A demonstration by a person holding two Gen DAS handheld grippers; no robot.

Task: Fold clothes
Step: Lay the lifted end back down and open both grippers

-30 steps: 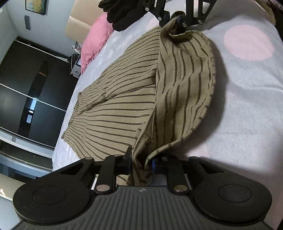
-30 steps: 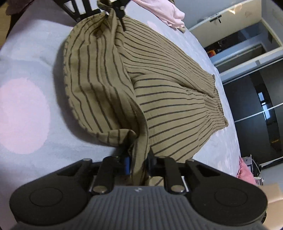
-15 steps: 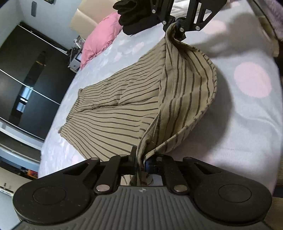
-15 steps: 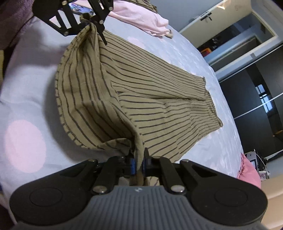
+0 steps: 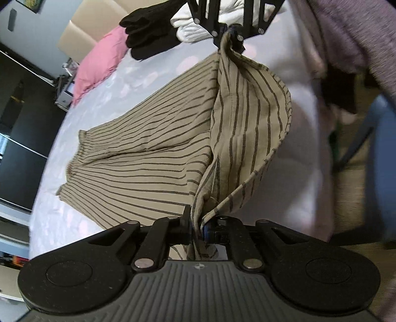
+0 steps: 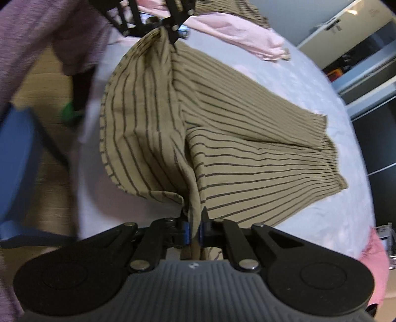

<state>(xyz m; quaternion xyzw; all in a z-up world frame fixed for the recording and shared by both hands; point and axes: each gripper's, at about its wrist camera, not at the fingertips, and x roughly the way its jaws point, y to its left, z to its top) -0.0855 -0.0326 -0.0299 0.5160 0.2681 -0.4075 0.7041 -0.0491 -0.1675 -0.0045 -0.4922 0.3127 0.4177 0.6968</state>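
An olive garment with dark stripes (image 5: 153, 153) lies on the pale bed, its far part flat and its near edge lifted into a hanging fold. My left gripper (image 5: 198, 226) is shut on one corner of that edge. My right gripper (image 6: 194, 229) is shut on the other corner of the same garment (image 6: 247, 153). Each gripper also shows at the top of the other's view, the right one in the left wrist view (image 5: 229, 31) and the left one in the right wrist view (image 6: 160, 23).
A pink pillow (image 5: 99, 67) and black clothes (image 5: 151, 42) lie at the bed's far end. Pink clothes (image 6: 237, 32) lie beyond the garment. A blue chair (image 6: 19, 158) stands on the floor beside the bed. Dark wardrobe doors (image 5: 14, 138) flank the bed.
Both grippers have risen and pulled back toward the bed's edge, lifting the gripped edge higher. More floor and the blue chair have come into view.
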